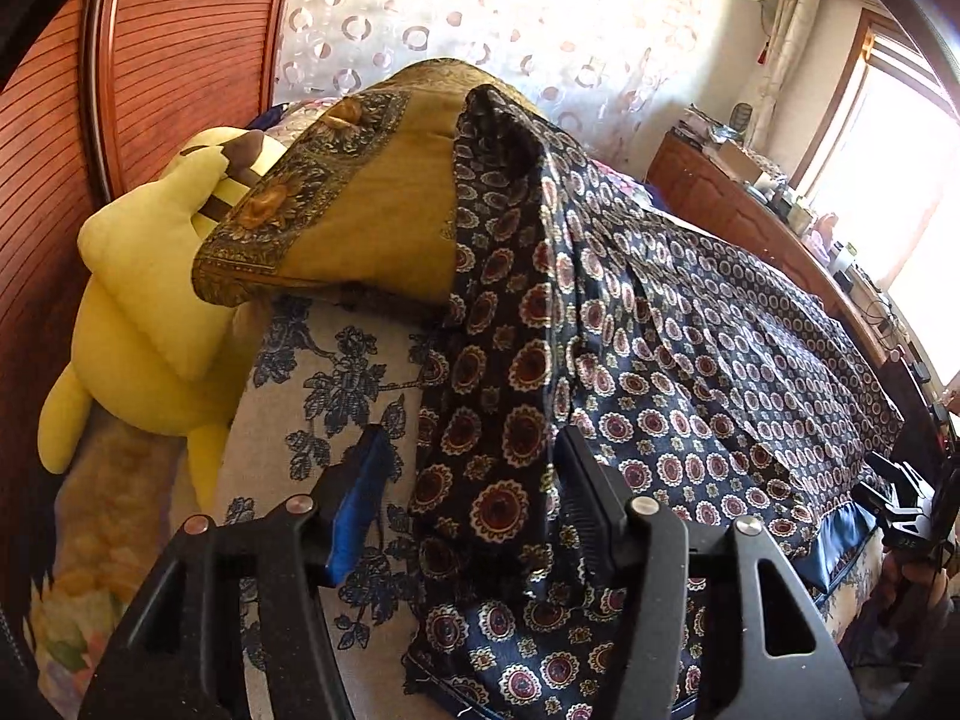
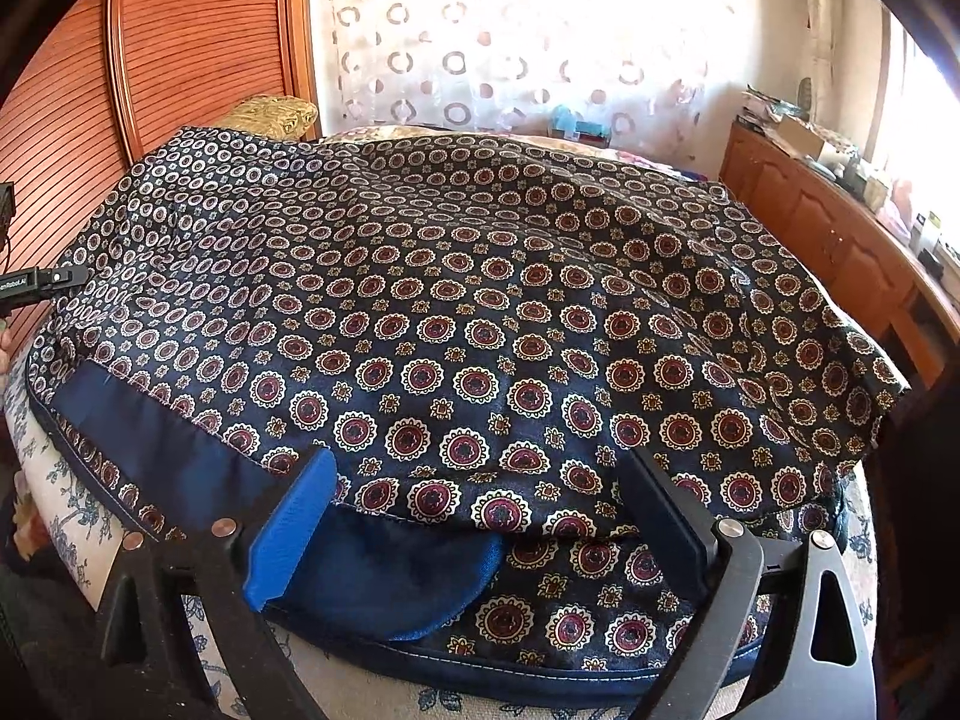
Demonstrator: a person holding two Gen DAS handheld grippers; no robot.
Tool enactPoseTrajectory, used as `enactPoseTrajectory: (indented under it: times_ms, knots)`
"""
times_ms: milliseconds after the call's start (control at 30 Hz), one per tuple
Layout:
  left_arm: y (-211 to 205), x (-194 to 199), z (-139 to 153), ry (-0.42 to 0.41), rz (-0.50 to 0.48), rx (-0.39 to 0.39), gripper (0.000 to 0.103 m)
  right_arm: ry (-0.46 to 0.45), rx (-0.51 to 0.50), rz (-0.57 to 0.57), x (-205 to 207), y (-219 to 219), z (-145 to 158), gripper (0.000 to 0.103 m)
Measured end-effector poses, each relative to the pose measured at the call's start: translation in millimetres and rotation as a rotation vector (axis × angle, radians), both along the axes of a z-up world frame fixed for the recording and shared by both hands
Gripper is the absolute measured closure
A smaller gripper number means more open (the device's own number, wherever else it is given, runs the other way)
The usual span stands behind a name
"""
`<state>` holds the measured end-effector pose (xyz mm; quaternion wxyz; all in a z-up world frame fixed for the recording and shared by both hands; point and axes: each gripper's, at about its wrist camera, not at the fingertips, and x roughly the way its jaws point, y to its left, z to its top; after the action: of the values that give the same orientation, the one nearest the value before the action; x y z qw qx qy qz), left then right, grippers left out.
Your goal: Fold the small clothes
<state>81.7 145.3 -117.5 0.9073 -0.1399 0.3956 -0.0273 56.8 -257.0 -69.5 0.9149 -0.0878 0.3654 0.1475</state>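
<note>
A dark navy garment [image 2: 480, 312] printed with red and white medallions lies spread over the bed, with a plain blue lining [image 2: 384, 570] showing at its near edge. My right gripper [image 2: 480, 486] is open, its fingers straddling that near folded edge. My left gripper [image 1: 468, 468] is open at the garment's left end [image 1: 510, 396], where the cloth hangs between its fingers. The right gripper also shows at the far right of the left wrist view [image 1: 900, 510], and the left gripper at the left edge of the right wrist view [image 2: 42, 282].
A yellow plush toy [image 1: 144, 312] and an ochre patterned cushion [image 1: 360, 210] lie at the bed's head. A white sheet with blue flowers [image 1: 336, 396] covers the bed. A wooden cabinet [image 2: 840, 240] with clutter stands at the right, under a window.
</note>
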Motion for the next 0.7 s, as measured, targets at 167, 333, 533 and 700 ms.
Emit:
enactPoseTrajectory:
  times_ms: [167,333,533,700]
  knots:
    - [-5,2,0,0.003,-0.024,0.015,0.067,-0.002,0.003,0.002,-1,-2,1,0.007]
    - [-8,1,1,-0.006,-0.048,-0.005,0.098,-0.003,0.003,0.002,-2,-1,1,0.007]
    - [-23,-9,28,-0.091,-0.063,-0.014,0.099,-0.004,0.012,0.001,-3,-1,2,0.008]
    - [-48,-9,58,-0.161,-0.109,-0.011,0.1,0.001,0.023,0.014,-3,-3,3,0.008]
